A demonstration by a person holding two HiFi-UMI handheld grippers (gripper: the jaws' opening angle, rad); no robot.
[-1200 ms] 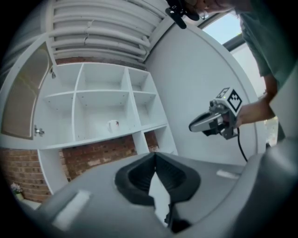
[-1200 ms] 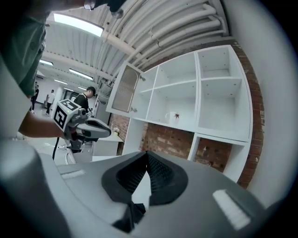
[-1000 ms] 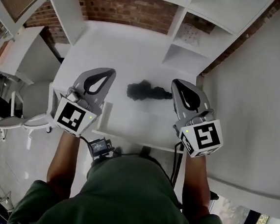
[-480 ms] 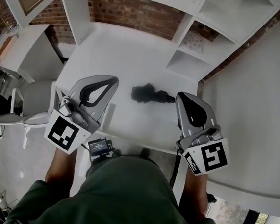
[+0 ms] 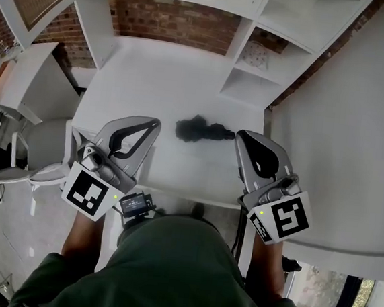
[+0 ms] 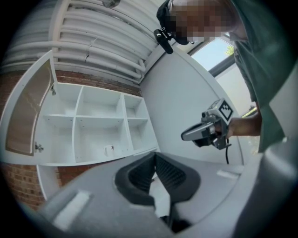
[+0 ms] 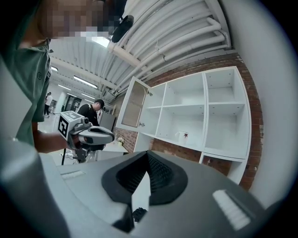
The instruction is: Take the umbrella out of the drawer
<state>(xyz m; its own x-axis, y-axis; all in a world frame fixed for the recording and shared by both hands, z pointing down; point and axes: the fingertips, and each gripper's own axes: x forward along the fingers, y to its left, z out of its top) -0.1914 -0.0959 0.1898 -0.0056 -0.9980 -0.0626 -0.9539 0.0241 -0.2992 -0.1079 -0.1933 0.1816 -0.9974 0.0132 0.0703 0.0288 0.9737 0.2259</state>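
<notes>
Crumpled black umbrella (image 5: 196,129) (on desk (image 5: 179,74)) between clenched, empty left gripper (image 5: 151,123) and right gripper (image 5: 243,137)

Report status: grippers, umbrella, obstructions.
Left gripper and right gripper shut, empty. Black folded fabric umbrella lies on white desk top between them, untouched. Nothing blocking it.

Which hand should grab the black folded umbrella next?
Probably right: the right gripper sits beside the thin end of the black folded umbrella; the left gripper is farther off. Both are shut, empty.
</notes>
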